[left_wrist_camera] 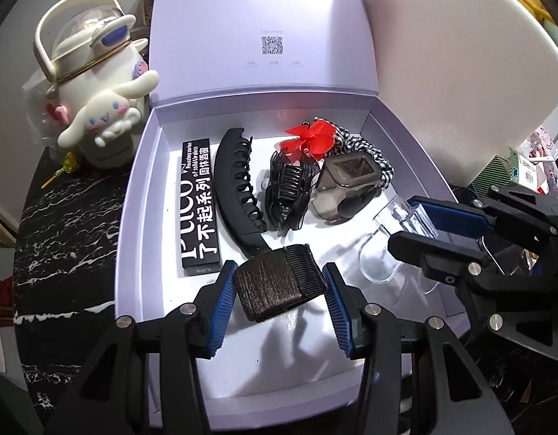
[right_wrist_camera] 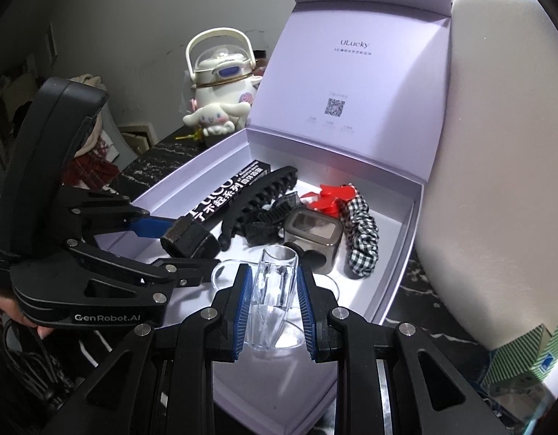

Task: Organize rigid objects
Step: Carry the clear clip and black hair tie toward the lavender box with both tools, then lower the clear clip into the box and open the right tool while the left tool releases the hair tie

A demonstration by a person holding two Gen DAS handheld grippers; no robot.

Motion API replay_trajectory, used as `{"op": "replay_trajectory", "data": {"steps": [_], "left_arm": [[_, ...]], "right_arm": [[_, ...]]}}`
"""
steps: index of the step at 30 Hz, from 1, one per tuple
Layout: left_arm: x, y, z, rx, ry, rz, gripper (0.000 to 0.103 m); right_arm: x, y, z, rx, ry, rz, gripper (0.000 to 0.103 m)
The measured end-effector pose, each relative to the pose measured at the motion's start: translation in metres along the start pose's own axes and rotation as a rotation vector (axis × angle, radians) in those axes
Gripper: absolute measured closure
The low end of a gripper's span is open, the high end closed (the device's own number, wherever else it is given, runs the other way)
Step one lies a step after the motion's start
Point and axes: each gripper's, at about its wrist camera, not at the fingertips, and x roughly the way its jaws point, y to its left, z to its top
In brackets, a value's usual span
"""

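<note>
An open lilac box (left_wrist_camera: 134,195) (right_wrist_camera: 398,290) lies on the table. Over its near end, my left gripper (left_wrist_camera: 279,272) (right_wrist_camera: 192,244) is shut on a dark brown hair comb pad (left_wrist_camera: 279,282) (right_wrist_camera: 190,241). My right gripper (right_wrist_camera: 273,272) (left_wrist_camera: 405,223) is shut on a clear plastic holder (right_wrist_camera: 275,290) (left_wrist_camera: 384,253) with a rounded base, over the box's right side. Inside the box lie a black lettered carton (left_wrist_camera: 199,210), a long black hair clip (left_wrist_camera: 235,188), a black claw clip (left_wrist_camera: 290,188), a red bow (left_wrist_camera: 308,141), a gingham scrunchie (left_wrist_camera: 351,145) and a grey cube (left_wrist_camera: 344,185).
The box lid (left_wrist_camera: 261,29) stands upright at the back. A white cartoon-dog kettle (left_wrist_camera: 98,101) sits left of the box on the black marble tabletop (left_wrist_camera: 61,217). A white rounded chair back (left_wrist_camera: 460,72) rises to the right, with green striped packages (left_wrist_camera: 496,174) beyond.
</note>
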Motion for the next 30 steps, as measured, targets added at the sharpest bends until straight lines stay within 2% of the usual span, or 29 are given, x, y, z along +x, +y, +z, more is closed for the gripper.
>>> {"op": "replay_trajectory", "data": {"steps": [14,20,30], "left_arm": [[0.007,0.006,-0.005,-0.006,-0.003,0.003,0.056],[0.012,0.003,-0.004,0.015,0.035,0.024,0.056],[0.016,0.004,-0.001,0.004,0.033,0.025,0.056]], "right_arm": [[0.013,-0.004,-0.003,0.001,0.030,-0.002,0.078],[0.019,-0.006,-0.001,0.015,0.046,0.004,0.078],[0.027,-0.008,-0.001,0.007,0.070,-0.026,0.078]]}}
